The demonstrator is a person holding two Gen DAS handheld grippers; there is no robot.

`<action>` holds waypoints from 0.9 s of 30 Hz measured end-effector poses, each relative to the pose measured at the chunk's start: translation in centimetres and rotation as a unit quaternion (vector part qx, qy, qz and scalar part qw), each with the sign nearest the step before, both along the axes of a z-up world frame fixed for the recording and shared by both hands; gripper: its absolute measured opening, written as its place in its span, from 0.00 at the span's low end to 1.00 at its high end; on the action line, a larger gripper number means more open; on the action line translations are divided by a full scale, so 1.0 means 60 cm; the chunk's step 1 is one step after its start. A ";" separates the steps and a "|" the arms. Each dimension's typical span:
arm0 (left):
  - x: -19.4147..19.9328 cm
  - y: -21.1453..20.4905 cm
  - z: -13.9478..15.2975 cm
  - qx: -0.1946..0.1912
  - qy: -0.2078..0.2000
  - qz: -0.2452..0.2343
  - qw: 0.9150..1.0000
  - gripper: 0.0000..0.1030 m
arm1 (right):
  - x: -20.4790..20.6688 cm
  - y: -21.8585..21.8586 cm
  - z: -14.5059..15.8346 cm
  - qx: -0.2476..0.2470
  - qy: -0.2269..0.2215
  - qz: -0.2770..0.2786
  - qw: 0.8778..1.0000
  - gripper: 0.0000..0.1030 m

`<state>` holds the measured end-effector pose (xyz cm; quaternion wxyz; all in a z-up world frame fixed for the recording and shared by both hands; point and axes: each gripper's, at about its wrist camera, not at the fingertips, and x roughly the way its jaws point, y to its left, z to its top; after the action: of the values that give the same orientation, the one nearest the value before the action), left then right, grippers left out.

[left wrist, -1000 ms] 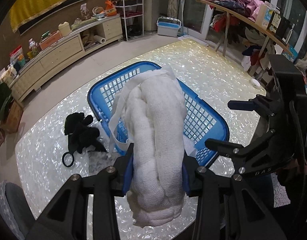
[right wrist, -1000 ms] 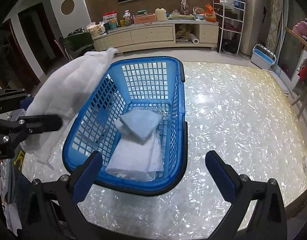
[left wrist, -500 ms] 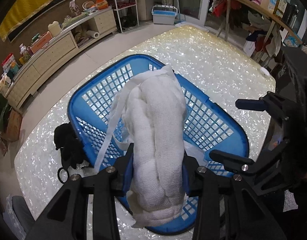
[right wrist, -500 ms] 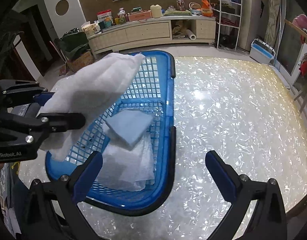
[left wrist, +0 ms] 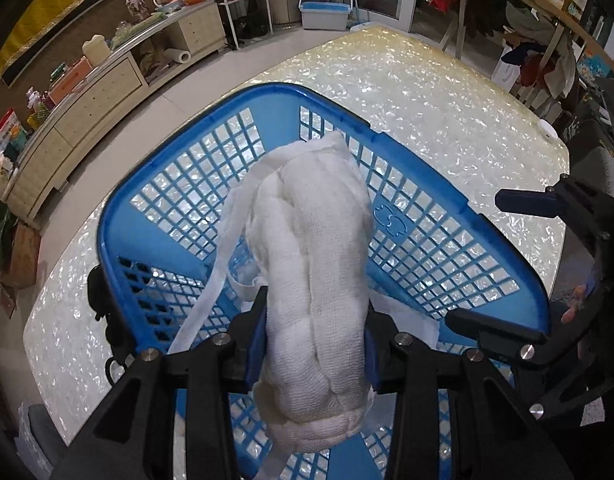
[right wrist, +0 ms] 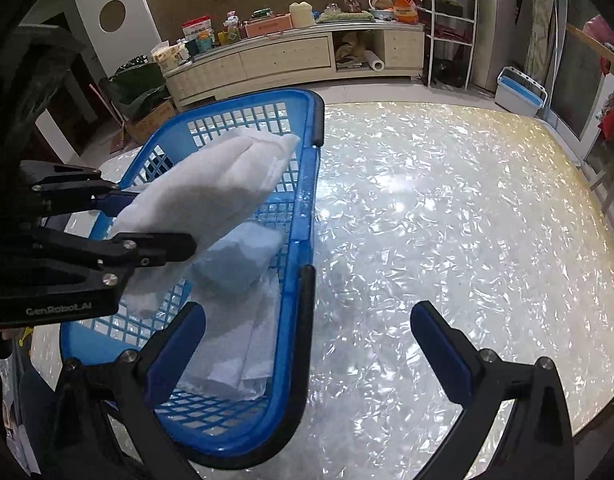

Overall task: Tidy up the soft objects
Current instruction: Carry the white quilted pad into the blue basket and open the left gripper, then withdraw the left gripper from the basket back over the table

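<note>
While I watched from beside the table, things stood like this:

Left gripper: the left gripper (left wrist: 315, 344) had its 2 blue-padded fingers (left wrist: 256, 340) clamped on a bunched white gauze cloth (left wrist: 319, 264), squeezing it at the middle.
White gauze cloth: it hung in the air over the blue basket (left wrist: 439, 248), rolled into a fat bundle, with a loose strip trailing down its left side toward the basket floor. From the right wrist view the same cloth (right wrist: 215, 188) stuck out past the fingers, above the basket's near half.
Blue basket: a lattice-walled plastic tub (right wrist: 295, 320) with black grips on its rim, standing on the left part of the pearly table (right wrist: 467, 220).
Basket contents: 1 folded pale blue cloth (right wrist: 235, 260) lay on top of a flat white cloth (right wrist: 239, 344) on the basket floor.
Right gripper: the right gripper (right wrist: 307, 344) had its 2 fingers spread wide apart with nothing between them, straddling the basket's right rim at the near end; whether the fingers touched the rim I could not tell.
Black object: a dark soft thing (left wrist: 103, 300) lay on the table just outside the basket's left wall, mostly hidden by it.
Far side: a long cream sideboard (right wrist: 291, 60) with clutter on top ran along the far wall.
</note>
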<state>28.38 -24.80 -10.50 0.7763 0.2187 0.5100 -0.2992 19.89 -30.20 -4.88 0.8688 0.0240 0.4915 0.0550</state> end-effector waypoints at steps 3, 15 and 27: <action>0.010 -0.006 -0.012 0.013 -0.003 -0.001 1.000 0.36 | 0.004 0.002 -0.002 -0.001 0.005 -0.001 1.000 1.00; 0.026 -0.013 -0.033 0.025 0.000 -0.005 1.000 0.38 | 0.006 0.000 -0.005 0.006 0.013 -0.006 1.000 1.00; 0.004 -0.002 -0.005 0.018 -0.019 0.003 1.000 0.69 | -0.003 -0.003 0.007 0.010 0.009 -0.010 1.000 1.00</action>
<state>28.64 -24.90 -10.83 0.7827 0.2365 0.5012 -0.2832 19.68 -30.36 -4.43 0.8644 0.0377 0.4988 0.0508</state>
